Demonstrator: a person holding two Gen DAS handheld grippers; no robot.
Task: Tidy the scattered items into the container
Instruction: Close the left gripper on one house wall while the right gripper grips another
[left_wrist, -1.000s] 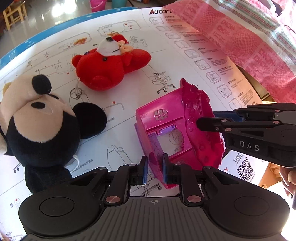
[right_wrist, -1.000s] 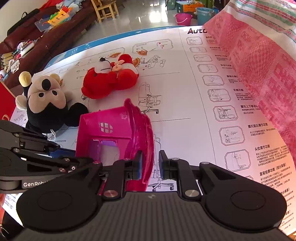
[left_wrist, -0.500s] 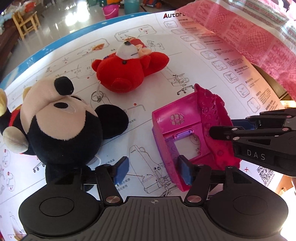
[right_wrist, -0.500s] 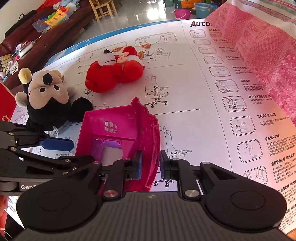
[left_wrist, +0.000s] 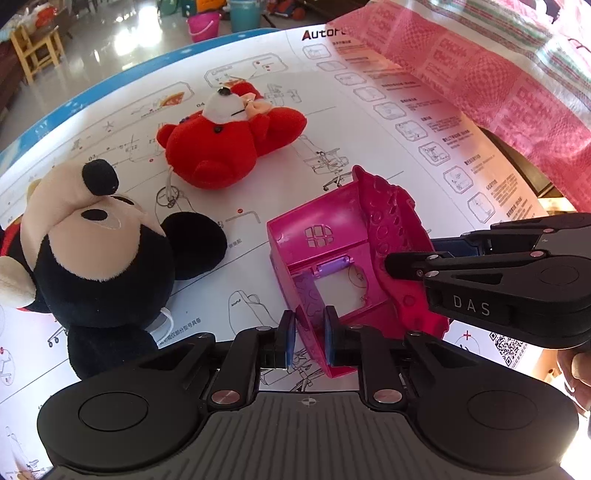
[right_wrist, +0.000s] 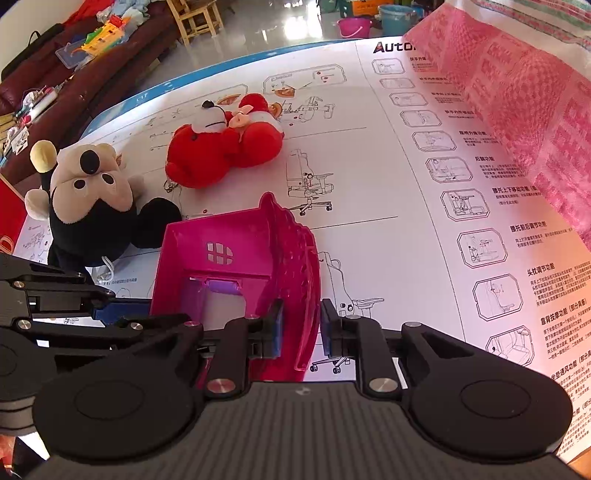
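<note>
Mid-pickup, by the look of it: left gripper (left_wrist: 309, 338) nipped onto the door-side wall of the magenta plastic toy house (left_wrist: 334, 258) on the printed paper sheet (right_wrist: 369, 177), right gripper (right_wrist: 300, 332) pinching its scalloped roof edge; next, lifting together toward the pink woven bag (right_wrist: 517, 110), presumably the container.

I held both grippers low and close together, near right angles to each other. My left gripper (left_wrist: 308, 334) had its blue-padded fingers (left_wrist: 287, 341) drawn nearly together, clamped on a thin pink wall. My right gripper (right_wrist: 299, 328), seen side-on from the left wrist (left_wrist: 491, 273), was likewise pinched on a pink edge, fingers (right_wrist: 276, 334) almost closed. Part of my right hand (left_wrist: 576, 373) showed behind its body.
</note>
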